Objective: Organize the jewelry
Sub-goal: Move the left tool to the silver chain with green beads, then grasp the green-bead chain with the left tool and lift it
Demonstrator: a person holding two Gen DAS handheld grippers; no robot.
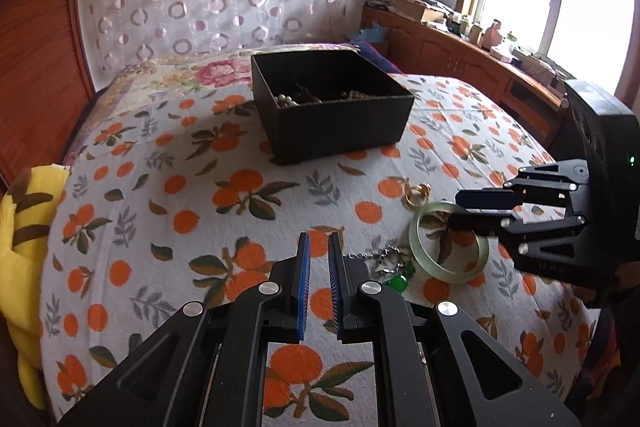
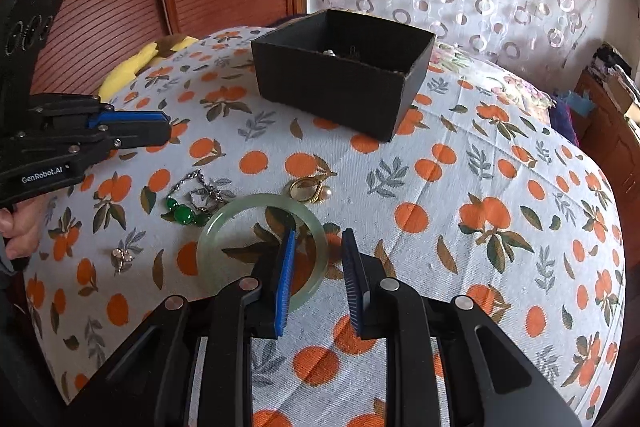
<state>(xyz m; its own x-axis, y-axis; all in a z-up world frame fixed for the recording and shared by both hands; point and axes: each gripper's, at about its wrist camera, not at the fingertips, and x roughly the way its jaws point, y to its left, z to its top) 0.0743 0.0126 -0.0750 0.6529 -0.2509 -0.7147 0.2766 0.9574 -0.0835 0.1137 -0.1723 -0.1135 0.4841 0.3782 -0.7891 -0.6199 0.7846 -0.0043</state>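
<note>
1. At the left edge of the right wrist view, a hand holds the left hand-held gripper. Its fingers are drawn almost together with nothing between them. White lettering on its body reads "GenRobot.AI".
2. Below it, on the orange-print bed sheet, lies a small silver earring. Just to its right is a silver chain with green stones.
3. At lower centre the pale green bangle lies flat on the sheet. It is a plain ring, so no long axis limits the approach.
4. The right hand-held gripper reaches in from the bottom of the frame, its jaws a little apart. One blue pad sits over the inside of the bangle and the other outside, so the right-hand rim is between them. The pads do not appear to press on it yet. This gripper is clearly the nearer one, and closing on that rim looks like the next move.
5. Just above the bangle lies a gold ring with a pearl.
6. At upper centre stands the open black box, already holding beads. It is well beyond the bangle, so the carry goes up the frame.
</note>
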